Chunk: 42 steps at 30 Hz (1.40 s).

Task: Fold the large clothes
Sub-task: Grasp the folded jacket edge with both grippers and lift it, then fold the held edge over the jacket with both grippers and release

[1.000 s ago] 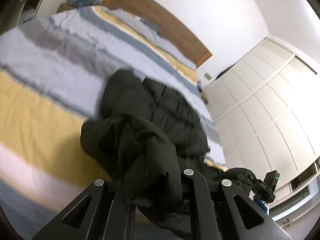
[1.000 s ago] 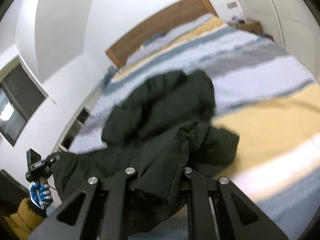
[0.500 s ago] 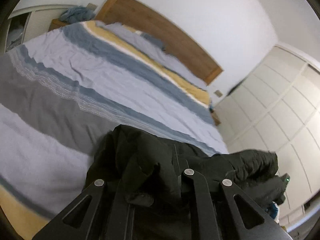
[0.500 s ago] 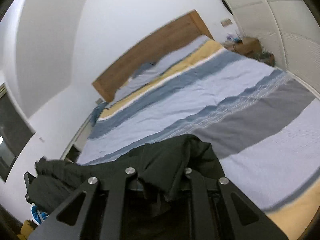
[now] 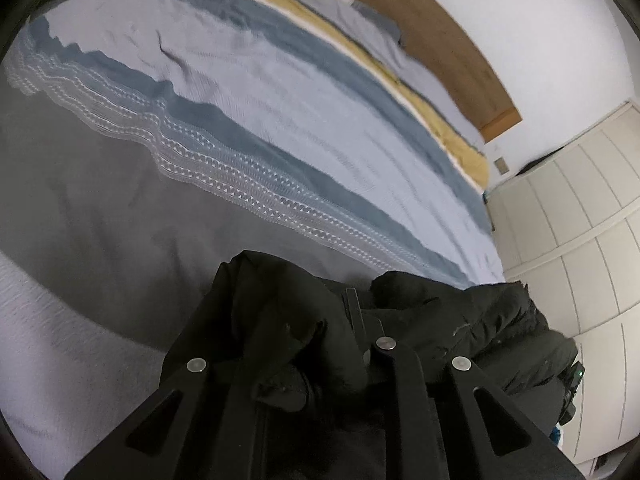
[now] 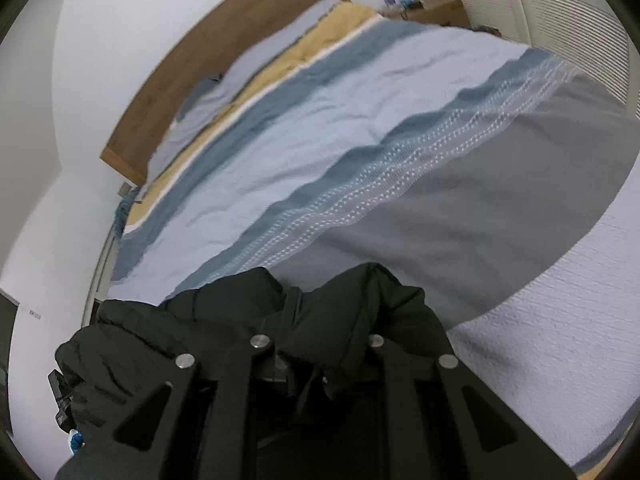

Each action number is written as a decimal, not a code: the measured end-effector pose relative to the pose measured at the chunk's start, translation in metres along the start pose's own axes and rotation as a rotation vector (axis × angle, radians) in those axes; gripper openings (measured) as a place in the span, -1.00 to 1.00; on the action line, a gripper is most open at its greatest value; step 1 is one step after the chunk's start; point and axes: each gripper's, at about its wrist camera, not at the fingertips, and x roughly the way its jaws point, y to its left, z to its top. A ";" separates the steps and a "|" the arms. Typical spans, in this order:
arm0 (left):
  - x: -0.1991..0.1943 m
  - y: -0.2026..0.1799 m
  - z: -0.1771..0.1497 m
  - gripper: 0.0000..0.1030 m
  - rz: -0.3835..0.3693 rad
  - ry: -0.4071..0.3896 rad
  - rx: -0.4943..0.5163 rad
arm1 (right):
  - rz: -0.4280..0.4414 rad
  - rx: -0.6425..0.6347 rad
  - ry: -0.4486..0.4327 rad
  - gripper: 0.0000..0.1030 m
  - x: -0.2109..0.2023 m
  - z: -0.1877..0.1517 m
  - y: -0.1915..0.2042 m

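Observation:
A large dark green-black padded jacket (image 5: 280, 312) hangs bunched between my two grippers, lifted over the bed. My left gripper (image 5: 320, 344) is shut on one part of the jacket; fabric covers its fingertips. My right gripper (image 6: 316, 348) is shut on another part of the jacket (image 6: 360, 304), fingertips also buried in cloth. The rest of the jacket stretches toward the other gripper in each view (image 5: 500, 320) (image 6: 120, 340).
The bed (image 5: 280, 128) has a striped cover in grey, blue, pale blue and yellow, with pillows and a wooden headboard (image 5: 440, 40) at the far end. White wardrobe doors (image 5: 580, 220) stand at one side, a nightstand (image 6: 436, 12) by the headboard.
Both grippers have lifted the jacket off the bed and carried it forward toward the headboard; the yellow stripe near the foot has dropped out of view and the grey stripe now lies below.

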 end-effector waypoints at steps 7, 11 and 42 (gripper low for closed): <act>0.000 0.007 0.004 -0.57 -0.045 0.035 -0.058 | -0.001 0.018 0.051 -0.65 0.016 0.008 -0.003; -0.011 0.004 0.010 -0.39 -0.056 0.032 -0.090 | 0.028 0.027 0.070 -0.48 0.004 0.018 -0.004; 0.004 -0.164 -0.083 0.69 0.133 0.014 0.321 | 0.114 -0.412 0.089 0.27 -0.037 -0.076 0.154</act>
